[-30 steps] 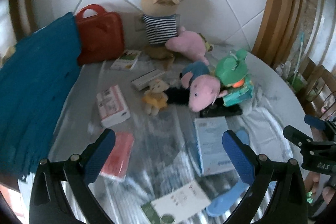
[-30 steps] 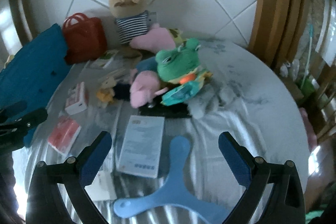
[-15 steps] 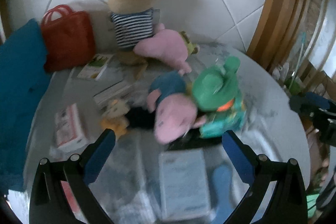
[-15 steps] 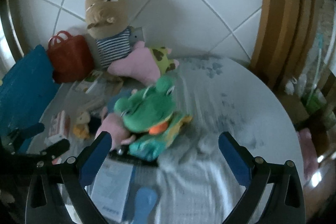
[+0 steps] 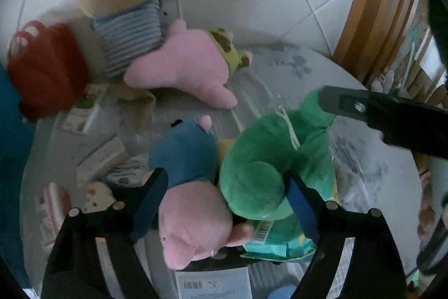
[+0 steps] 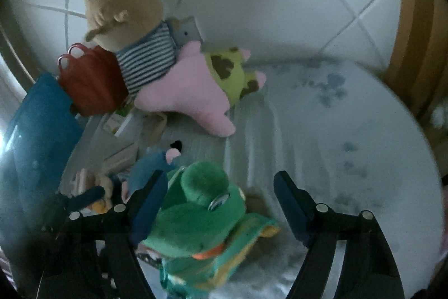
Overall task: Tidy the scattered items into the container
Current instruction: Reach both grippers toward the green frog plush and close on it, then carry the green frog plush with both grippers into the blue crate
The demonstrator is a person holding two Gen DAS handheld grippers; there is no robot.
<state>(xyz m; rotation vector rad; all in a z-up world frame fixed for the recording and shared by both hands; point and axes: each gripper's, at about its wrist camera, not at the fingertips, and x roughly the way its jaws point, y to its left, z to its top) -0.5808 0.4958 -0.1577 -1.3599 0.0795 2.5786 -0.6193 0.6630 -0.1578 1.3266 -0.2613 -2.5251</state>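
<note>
My left gripper (image 5: 224, 198) is open over a pink pig plush in blue (image 5: 193, 203) and the green frog plush (image 5: 266, 173); its jaws straddle both. My right gripper (image 6: 221, 198) is open, with the green frog plush (image 6: 196, 212) between its jaws, nearer the left one. The frog lies on a teal packet (image 5: 280, 240). A blue container (image 6: 36, 136) stands at the left. A red bag (image 6: 89, 80), a big brown plush in stripes (image 6: 123, 7) and a pink star plush (image 6: 187, 91) sit at the back.
Small boxes and booklets (image 5: 98, 159) lie left of the pig. A white booklet (image 5: 212, 285) lies at the front. The round table's cloth (image 6: 336, 145) is bare at the right. Wooden chairs (image 5: 386, 4) stand beyond the right edge. The tiled wall is behind.
Both grippers have moved forward and down toward the plush pile. The frog and the pig now sit between the jaws. The blue boomerang has dropped out of the right wrist view.
</note>
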